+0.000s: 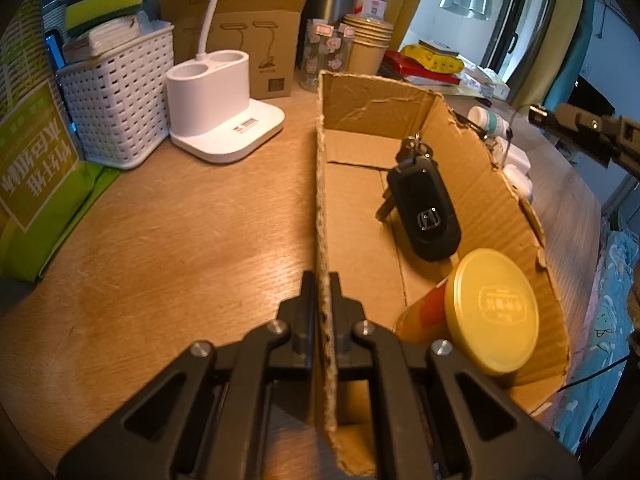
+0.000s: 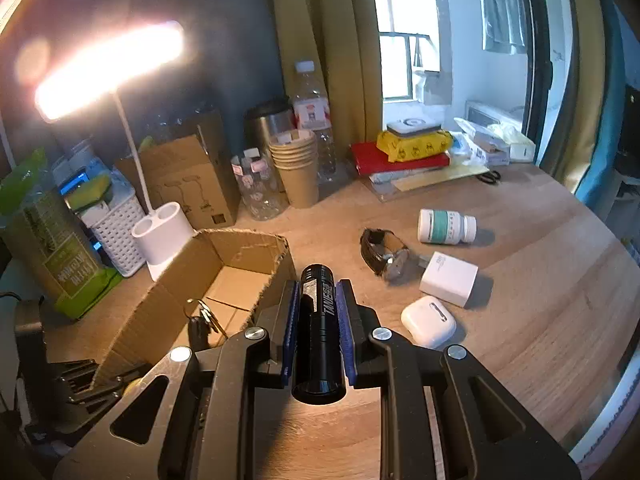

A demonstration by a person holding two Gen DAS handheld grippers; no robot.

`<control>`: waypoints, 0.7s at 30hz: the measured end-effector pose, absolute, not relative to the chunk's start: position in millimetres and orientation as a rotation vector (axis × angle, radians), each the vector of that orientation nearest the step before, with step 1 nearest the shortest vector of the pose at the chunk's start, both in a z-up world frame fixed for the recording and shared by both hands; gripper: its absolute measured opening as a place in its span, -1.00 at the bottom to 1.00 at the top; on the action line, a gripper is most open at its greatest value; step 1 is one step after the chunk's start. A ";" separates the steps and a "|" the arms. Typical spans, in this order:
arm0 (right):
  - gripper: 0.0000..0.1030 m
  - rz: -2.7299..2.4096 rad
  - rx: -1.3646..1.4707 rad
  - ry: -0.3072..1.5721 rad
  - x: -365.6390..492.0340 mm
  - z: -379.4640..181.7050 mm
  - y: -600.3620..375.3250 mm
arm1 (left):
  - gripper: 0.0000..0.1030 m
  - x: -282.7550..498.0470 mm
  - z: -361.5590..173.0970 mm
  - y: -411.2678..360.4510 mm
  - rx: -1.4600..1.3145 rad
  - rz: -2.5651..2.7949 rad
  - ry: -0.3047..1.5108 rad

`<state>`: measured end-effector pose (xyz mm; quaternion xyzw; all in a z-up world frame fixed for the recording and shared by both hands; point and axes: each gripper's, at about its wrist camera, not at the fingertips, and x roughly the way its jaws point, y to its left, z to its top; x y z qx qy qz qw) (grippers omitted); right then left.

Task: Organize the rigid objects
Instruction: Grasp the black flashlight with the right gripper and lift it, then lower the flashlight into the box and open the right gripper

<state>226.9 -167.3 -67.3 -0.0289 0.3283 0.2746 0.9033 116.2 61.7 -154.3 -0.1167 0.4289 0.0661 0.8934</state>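
An open cardboard box [image 1: 472, 168] lies on the wooden desk. My left gripper [image 1: 322, 280] is shut on its near wall, one finger on each side. Inside the box are a black car key with a key ring [image 1: 428, 208] and a yellow-lidded jar [image 1: 492, 312]. My right gripper [image 2: 318, 286] is shut on a black flashlight [image 2: 320, 328], held above the desk just right of the box [image 2: 224, 252]. In the left wrist view the right gripper shows at the far right edge [image 1: 560, 118]. On the desk lie a white pill bottle [image 2: 446, 226], a watch [image 2: 382, 252], a white charger [image 2: 450, 278] and a white earbud case [image 2: 428, 320].
A lit white desk lamp [image 2: 162, 232] and a white basket [image 1: 120, 104] stand left of the box. Behind it are a brown carton [image 1: 240, 32], paper cups [image 2: 296, 164], bottles and a steel tumbler. Red and yellow packets [image 2: 408, 148] and scissors [image 2: 490, 177] lie at the back right. The desk's edge curves on the right.
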 end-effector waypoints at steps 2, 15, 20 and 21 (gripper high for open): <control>-0.60 0.573 -0.058 0.672 224.6 -64.7 -166.3 | -0.91 116.2 -154.2 61.4 -0.242 0.137 0.889; -0.60 0.661 -0.096 0.597 208.1 -38.3 -137.3 | -0.89 116.2 -154.1 61.1 -0.241 0.138 0.889; -0.60 0.714 -0.123 0.573 198.2 -31.3 -119.7 | -0.89 116.1 -153.7 61.1 -0.242 0.137 0.888; -0.60 0.724 -0.130 0.571 196.4 -30.8 -115.4 | -0.89 116.1 -153.9 61.1 -0.242 0.137 0.889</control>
